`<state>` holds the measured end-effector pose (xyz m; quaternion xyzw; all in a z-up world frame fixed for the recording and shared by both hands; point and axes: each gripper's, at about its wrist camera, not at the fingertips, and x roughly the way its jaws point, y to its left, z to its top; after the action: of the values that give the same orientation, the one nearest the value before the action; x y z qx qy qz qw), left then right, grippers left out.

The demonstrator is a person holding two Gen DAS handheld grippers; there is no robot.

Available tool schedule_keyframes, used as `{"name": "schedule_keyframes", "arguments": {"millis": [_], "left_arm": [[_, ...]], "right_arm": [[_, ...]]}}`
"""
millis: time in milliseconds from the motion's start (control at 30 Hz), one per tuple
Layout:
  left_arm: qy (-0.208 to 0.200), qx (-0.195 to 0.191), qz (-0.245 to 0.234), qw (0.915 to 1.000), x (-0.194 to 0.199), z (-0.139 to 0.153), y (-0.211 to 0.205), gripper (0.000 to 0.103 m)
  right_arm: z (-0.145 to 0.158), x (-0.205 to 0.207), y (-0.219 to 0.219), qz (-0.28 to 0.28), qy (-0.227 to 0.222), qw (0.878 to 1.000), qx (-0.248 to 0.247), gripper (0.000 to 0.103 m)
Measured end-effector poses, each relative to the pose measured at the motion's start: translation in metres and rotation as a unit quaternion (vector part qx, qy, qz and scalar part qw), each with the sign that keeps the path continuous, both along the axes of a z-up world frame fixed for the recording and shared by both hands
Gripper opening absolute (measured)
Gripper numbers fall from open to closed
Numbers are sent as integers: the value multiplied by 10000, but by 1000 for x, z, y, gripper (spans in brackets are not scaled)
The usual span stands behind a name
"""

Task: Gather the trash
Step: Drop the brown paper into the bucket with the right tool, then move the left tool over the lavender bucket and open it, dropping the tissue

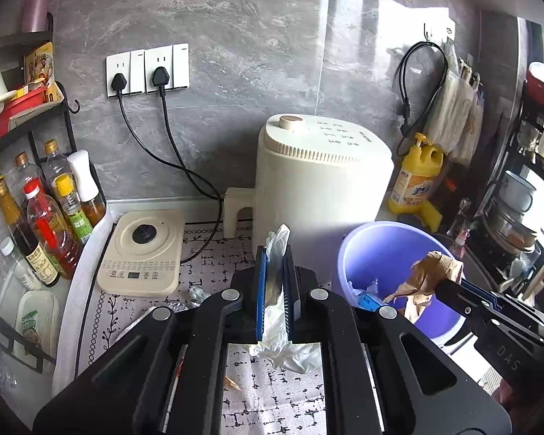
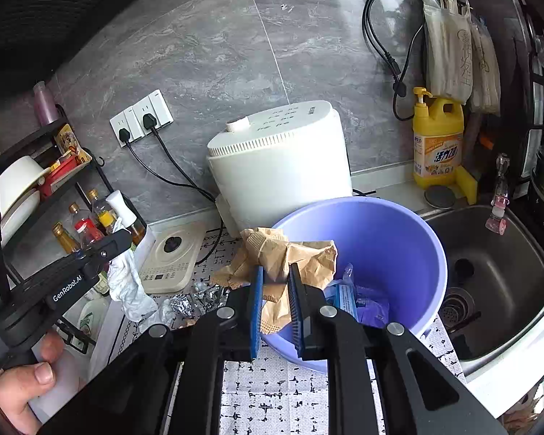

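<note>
My left gripper is shut on a crumpled white tissue and holds it above the patterned mat, left of the purple bucket. It also shows in the right wrist view with the tissue hanging from it. My right gripper is shut on crumpled brown paper and holds it over the near left rim of the purple bucket. In the left wrist view the brown paper hangs over the bucket. Blue wrappers lie inside the bucket.
Crumpled foil bits lie on the mat by a beige induction cooker. A white appliance stands behind the bucket. A bottle rack is at left. A yellow detergent bottle and the sink are at right.
</note>
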<state>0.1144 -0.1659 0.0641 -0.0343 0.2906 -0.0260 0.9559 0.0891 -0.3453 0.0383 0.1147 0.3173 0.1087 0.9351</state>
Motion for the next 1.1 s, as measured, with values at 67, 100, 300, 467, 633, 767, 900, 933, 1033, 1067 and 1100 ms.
{"name": "schedule_keyframes", "arguments": {"millis": [67,100,300,467,633,767,900,933,1033,1067,1100], "left_arm": [[-37,17,-105,9999,2,3,-11,9],[-58,23,-153,9999,2,5,-16,9],[-121,39,-419,9990,8,10,-41,9],[-124,40,-632,9979,13,10,-60,9],[-67,39,-917,9958,19,7,-79,9],[-5,26,-1121,9937,23,3,-93,9],[101,-129,-1341,9908,30,-3,-100,11],[134,-187,-1380,9902,32,-4,-99,22],[107,-431,-1323,9902,36,-5,-90,66],[75,-475,-1277,9906,36,-5,-85,67],[81,-467,-1248,9910,36,-5,-82,72]], "right_arm": [[1,-2,-9,-96,-15,10000,22,22],[1,-2,-14,-134,-29,9999,47,33],[4,-9,-40,-432,-79,9990,66,48],[5,-18,-58,-682,-74,9976,57,48],[3,-26,-72,-901,-50,9959,49,48],[2,-31,-79,-1041,-46,9945,37,48],[1,-38,-86,-1204,-37,9927,12,50],[1,-39,-88,-1243,-28,9922,10,50],[-1,-40,-90,-1336,11,9910,-10,53],[-1,-40,-90,-1349,16,9909,-12,54],[-1,-41,-89,-1352,10,9908,-18,54]]}}
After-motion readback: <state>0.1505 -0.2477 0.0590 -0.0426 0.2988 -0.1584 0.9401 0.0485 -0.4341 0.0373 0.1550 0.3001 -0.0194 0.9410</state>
